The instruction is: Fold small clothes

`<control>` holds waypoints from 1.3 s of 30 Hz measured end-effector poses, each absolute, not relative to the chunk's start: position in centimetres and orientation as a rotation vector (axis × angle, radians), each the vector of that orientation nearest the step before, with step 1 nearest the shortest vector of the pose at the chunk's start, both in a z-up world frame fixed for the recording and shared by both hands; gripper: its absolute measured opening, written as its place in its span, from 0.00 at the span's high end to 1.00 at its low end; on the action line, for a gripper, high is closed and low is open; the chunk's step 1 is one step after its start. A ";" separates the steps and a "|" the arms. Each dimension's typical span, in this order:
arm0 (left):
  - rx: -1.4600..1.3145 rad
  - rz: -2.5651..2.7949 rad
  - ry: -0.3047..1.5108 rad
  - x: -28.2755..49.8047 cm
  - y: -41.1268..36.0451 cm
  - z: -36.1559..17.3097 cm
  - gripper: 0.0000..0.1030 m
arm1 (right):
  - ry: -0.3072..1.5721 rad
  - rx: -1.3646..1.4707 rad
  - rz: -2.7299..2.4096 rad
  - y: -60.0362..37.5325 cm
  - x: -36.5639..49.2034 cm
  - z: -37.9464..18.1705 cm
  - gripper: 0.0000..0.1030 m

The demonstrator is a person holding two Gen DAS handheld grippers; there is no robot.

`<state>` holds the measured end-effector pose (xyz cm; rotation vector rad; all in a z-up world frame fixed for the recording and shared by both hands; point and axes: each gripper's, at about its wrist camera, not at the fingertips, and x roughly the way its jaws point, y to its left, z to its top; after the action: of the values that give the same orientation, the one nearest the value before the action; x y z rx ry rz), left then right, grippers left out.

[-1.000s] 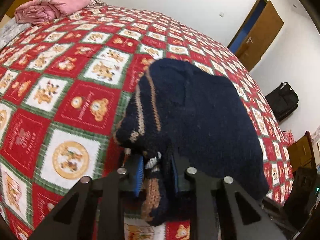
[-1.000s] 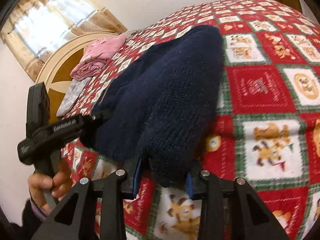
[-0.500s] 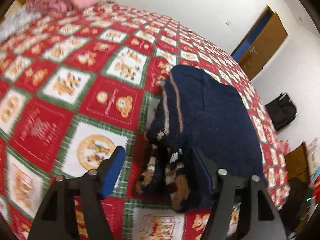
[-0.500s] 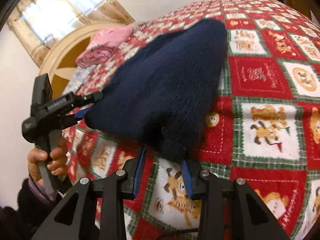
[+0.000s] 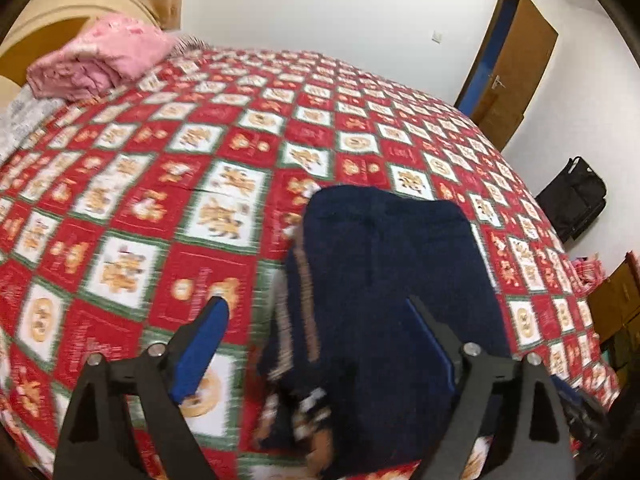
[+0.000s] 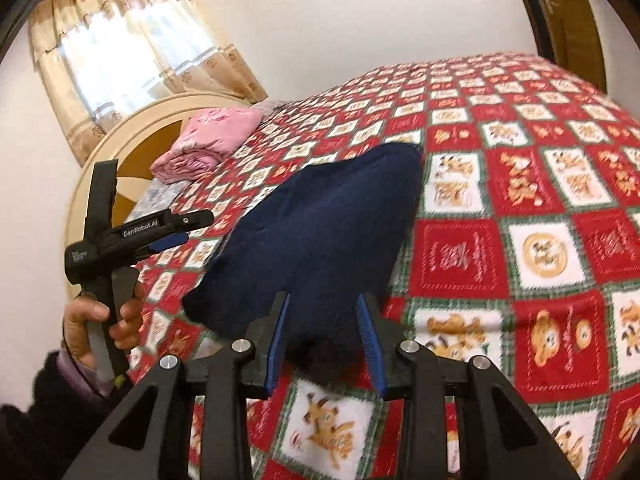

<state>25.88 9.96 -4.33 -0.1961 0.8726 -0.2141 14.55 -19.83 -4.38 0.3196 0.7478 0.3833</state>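
Red, white and green checked quilt (image 5: 200, 160) with teddy-bear squares covers the whole bed and fills most of both views. On it lies the navy knitted sweater (image 5: 392, 264), folded into a thick block. In the left wrist view it runs from the centre down to 6 o'clock, with a tan-and-white striped cuff bunched along its left edge. In the right wrist view the sweater (image 6: 328, 224) stretches from the centre towards 7 o'clock.

A cream and brown headboard (image 6: 120, 140) curves at 9 o'clock, with a curtained window (image 6: 120, 40) above it at 10 o'clock. A brown door (image 5: 516, 68) stands ajar at 2 o'clock in the left view. A folded pink blanket (image 5: 96, 60) sits at the head of the bed at 10 o'clock, well apart from the sweater. A black bag (image 5: 572, 200) rests by the wall at 3 o'clock.

The left claw (image 5: 316, 304) has just been opening and its jaws now stand wide apart. The striped cuff lies below the gap, with neither pad pressing on it.

The right claw (image 6: 323, 300) is clamped on the sweater's near edge, dark knit filling the space between its blue pads.

A hand (image 6: 104, 316) at 8 o'clock in the right view grips the left tool's handle.
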 end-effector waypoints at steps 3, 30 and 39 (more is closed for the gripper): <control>-0.168 -0.219 0.877 26.4 7.8 -4.8 0.12 | 0.725 0.325 0.380 -18.9 15.8 -4.9 0.65; -0.001 -0.119 0.943 24.9 6.8 -7.8 0.13 | 0.821 0.398 0.326 -18.6 15.3 -8.4 0.56; -0.054 -0.207 0.940 24.1 6.4 -6.3 0.13 | 0.782 0.475 0.241 -21.9 15.0 -6.5 0.32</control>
<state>24.14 6.37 -6.32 -0.0539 0.9401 -0.2068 15.02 -21.89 -6.48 0.4754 0.7819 0.2409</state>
